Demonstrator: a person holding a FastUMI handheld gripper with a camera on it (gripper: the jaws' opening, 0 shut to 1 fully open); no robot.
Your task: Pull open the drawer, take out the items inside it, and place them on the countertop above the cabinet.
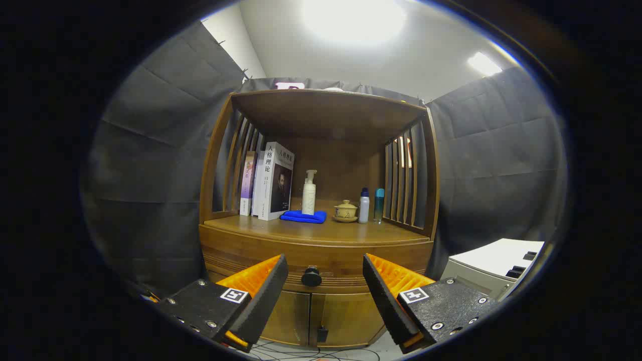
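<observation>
A wooden cabinet stands ahead of me with its drawer point(321, 260) closed under the countertop point(321, 231). The drawer's dark round knob point(311, 277) sits between my fingertips and a little beyond them. My gripper point(325, 265) is open, with nothing between its fingers. What lies inside the drawer is hidden.
On the countertop stand books point(271, 183), a white pump bottle point(309, 193), a folded blue cloth point(303, 216), a small lidded teacup point(346, 210) and two slim bottles point(371, 205). Slatted sides and a top shelf enclose it. Two lower doors point(311, 318) sit beneath the drawer. A white unit point(494, 268) stands beside the cabinet.
</observation>
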